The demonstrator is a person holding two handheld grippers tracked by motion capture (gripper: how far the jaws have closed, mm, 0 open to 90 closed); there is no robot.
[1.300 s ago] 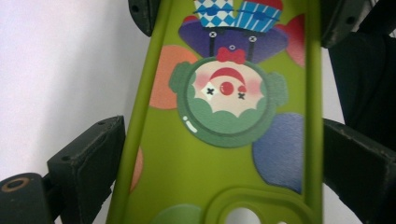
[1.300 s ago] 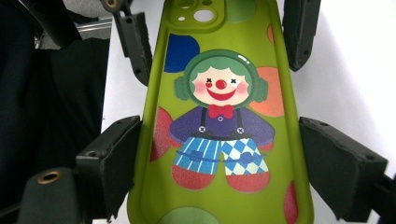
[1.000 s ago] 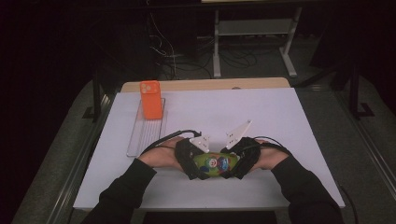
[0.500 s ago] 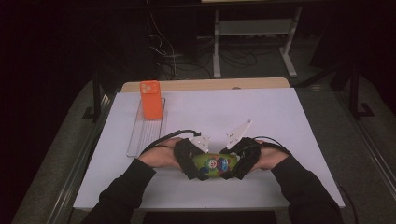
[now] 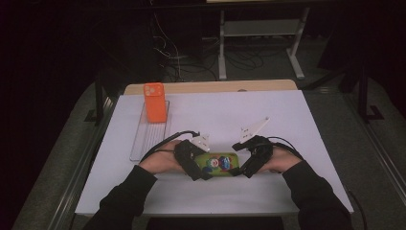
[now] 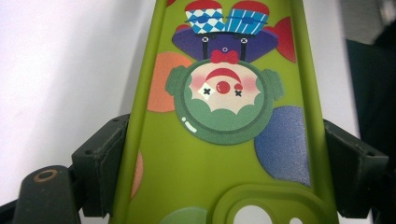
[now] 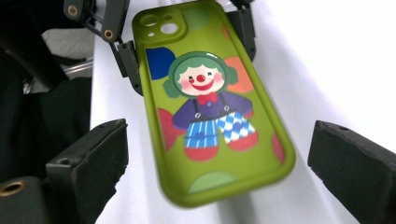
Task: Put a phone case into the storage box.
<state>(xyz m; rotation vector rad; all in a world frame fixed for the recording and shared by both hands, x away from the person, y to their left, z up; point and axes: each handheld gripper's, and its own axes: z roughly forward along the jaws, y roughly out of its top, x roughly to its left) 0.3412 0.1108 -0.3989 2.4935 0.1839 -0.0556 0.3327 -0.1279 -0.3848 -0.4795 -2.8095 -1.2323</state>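
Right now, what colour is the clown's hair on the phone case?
Green, on the green phone case; clearest in the right gripper view.

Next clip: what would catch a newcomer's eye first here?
The bright green phone case with a clown figure, at the near middle of the white table, between both hands. The left gripper clamps its camera-hole end, its jaws having just closed; the right gripper stands open around the other end, jaws just widened. At far left, an orange phone case stands on a clear ribbed tray.
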